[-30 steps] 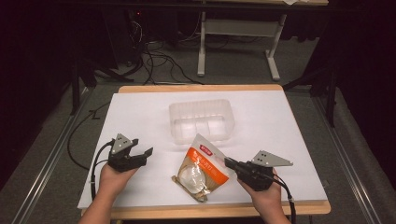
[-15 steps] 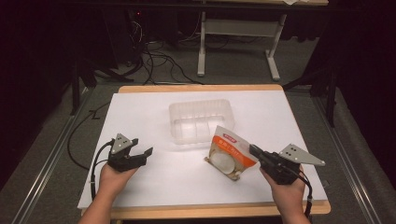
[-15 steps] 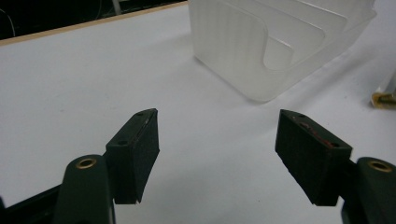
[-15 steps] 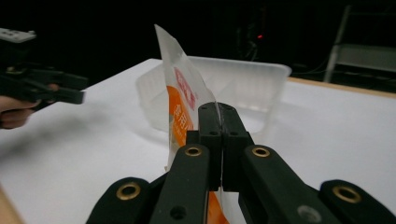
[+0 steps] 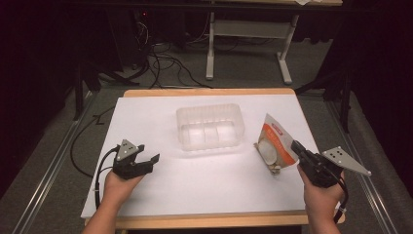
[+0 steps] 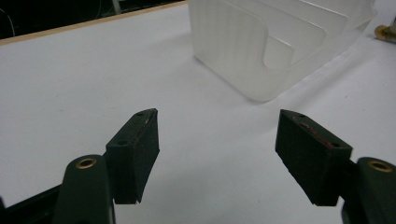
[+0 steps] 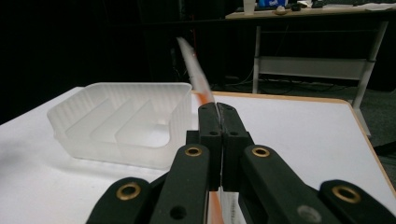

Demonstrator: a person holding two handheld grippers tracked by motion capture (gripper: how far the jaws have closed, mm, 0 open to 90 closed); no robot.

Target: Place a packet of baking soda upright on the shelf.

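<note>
Left gripper (image 5: 146, 162) rests on the table (image 5: 160, 122), left of the bin (image 5: 209, 126) and well apart from it. Jaws spread wide, nothing between them; the left gripper view shows bare white surface under the pads (image 6: 140, 149).

Bin sits mid-table: clear plastic, open top, ribbed walls, dividers inside. No contents that I can make out.

Pouch (image 5: 273, 144) hangs just right of the bin, lifted and tilted, orange and white with a round pale window. Right gripper (image 5: 298, 148) pinches its near edge; in the right gripper view the jaws are pressed together on the thin film, pouch edge-on above them.

Judgement: pouch looks light, soft and floppy, film likely slick. Best hold is the flat sealed edge, as now; gripping the belly could crush the contents. It may swing or slip if moved fast.
</note>
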